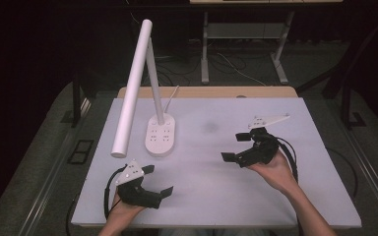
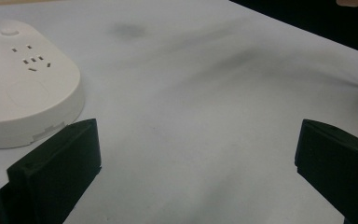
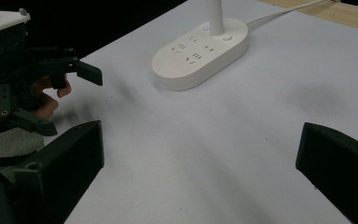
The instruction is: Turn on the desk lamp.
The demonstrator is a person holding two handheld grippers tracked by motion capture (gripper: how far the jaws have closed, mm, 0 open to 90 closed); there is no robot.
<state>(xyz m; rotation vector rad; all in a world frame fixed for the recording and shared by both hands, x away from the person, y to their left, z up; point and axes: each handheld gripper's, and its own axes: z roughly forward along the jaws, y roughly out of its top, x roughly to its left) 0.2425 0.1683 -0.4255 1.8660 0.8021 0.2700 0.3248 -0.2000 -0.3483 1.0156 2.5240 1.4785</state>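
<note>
Wide bare stretch of white table [image 1: 216, 191] between the left gripper [image 1: 158, 181] and the right gripper [image 1: 235, 146], jaws of both spread with nothing between them. At the rear left, blocked by the white desk lamp: its socket-studded base [image 1: 160, 136] just beyond the left gripper, its upright post behind, and its long tube head [image 1: 132, 88] slanting down over the table's left side. Open surface across the middle, the right and the near edge.
</note>
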